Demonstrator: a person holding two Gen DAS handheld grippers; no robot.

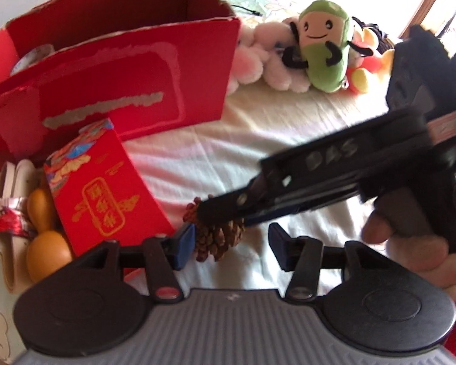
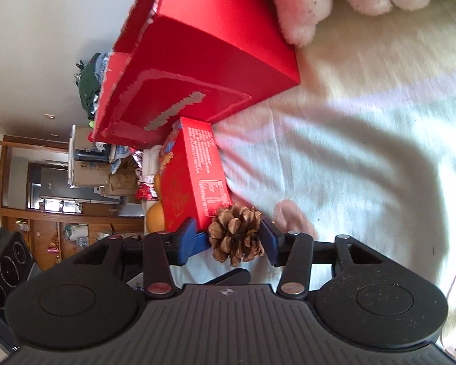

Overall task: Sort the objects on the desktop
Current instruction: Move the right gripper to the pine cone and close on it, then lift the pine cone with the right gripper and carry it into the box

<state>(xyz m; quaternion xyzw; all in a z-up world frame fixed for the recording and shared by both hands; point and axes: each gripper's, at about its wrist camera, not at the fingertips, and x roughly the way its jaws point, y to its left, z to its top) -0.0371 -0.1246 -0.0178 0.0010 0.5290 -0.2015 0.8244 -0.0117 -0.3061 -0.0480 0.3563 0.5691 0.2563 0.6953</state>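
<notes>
A brown pine cone [image 1: 220,238] [image 2: 237,234] lies on the white cloth [image 1: 288,127], next to a small red packet [image 1: 106,188] [image 2: 194,176] with gold print. My right gripper [image 2: 229,240] stands open around the cone; one pad touches its side and the other stays clear. In the left wrist view the right gripper [image 1: 222,210] reaches in from the right, over the cone. My left gripper [image 1: 231,245] is open too, with the cone just past its left finger [image 1: 185,243] and well apart from the other finger.
A tall open red box [image 1: 136,70] [image 2: 203,45] stands behind the packet. Yellow gourds [image 1: 45,243] and tied bundles lie at the left. A green plush toy [image 1: 323,45] and pink plush toys [image 1: 273,57] sit at the back. A hand [image 1: 410,237] holds the right gripper.
</notes>
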